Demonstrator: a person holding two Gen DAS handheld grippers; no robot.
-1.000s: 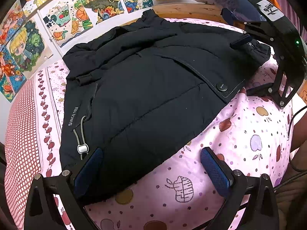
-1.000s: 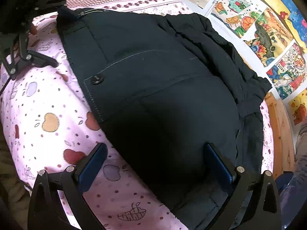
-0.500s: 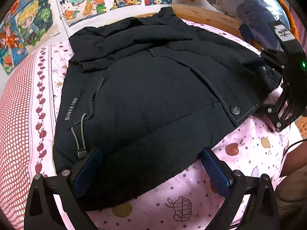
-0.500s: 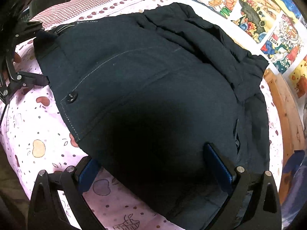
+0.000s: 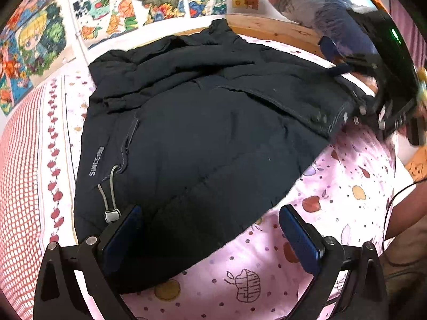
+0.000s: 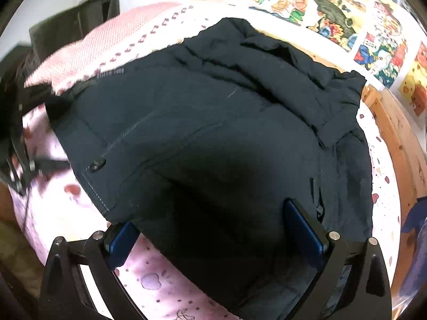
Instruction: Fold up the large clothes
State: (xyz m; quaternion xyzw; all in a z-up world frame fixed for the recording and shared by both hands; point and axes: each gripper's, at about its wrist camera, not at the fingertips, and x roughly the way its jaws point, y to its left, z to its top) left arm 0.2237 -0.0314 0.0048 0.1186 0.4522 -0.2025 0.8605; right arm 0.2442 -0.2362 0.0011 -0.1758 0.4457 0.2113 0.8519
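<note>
A large black padded jacket lies spread on the pink bed; it also fills the right wrist view. Its hem faces me, with a grey drawcord toggle and the print "SINCE 1988" at the left side. My left gripper is open, its blue pads straddling the hem's left part. My right gripper is open over the hem's right part; it also shows in the left wrist view at the jacket's right edge. The left gripper appears blurred in the right wrist view.
The bed has a pink fruit-print sheet and a red checked part at the left. Cartoon posters cover the wall behind a wooden headboard. A grey and blue bundle lies at the far right corner.
Both grippers have moved forward over the jacket's hem and tilted up, so more of the wall shows. Both stay open. The jacket has not visibly shifted.
</note>
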